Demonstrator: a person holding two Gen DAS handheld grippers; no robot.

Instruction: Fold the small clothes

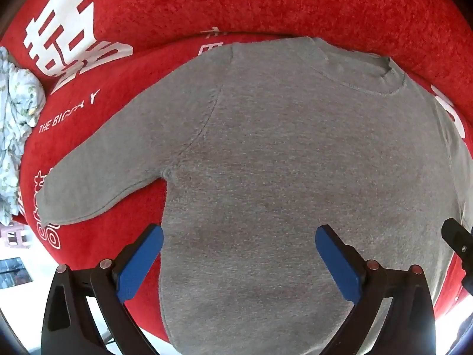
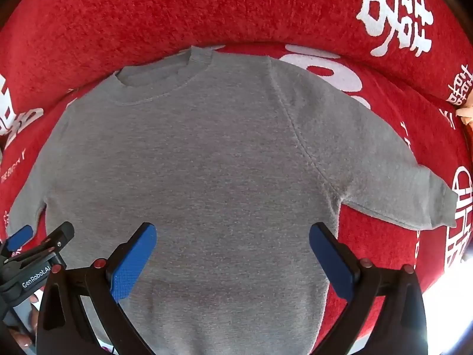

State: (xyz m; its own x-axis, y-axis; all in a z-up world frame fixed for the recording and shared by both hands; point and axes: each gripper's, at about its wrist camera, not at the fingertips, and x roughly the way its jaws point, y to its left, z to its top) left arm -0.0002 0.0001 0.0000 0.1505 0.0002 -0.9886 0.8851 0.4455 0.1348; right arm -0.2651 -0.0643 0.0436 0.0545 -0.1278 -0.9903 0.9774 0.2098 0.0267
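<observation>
A grey sweater (image 1: 280, 162) was spread flat on a red printed cover (image 1: 266, 3), collar at the far side, hem toward the near edge, long axis running near to far. One sleeve was laid out left, one right. The left gripper (image 1: 239, 263) and right gripper (image 2: 233, 261) were held wide apart above the near body, nothing gripped. Each sleeve lay nearer its own side's gripper.

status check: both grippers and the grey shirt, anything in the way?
Left gripper open, empty. Right gripper open, empty. Grey short-sleeved knit shirt flat, unfolded, on red cover. Nothing on it.
</observation>
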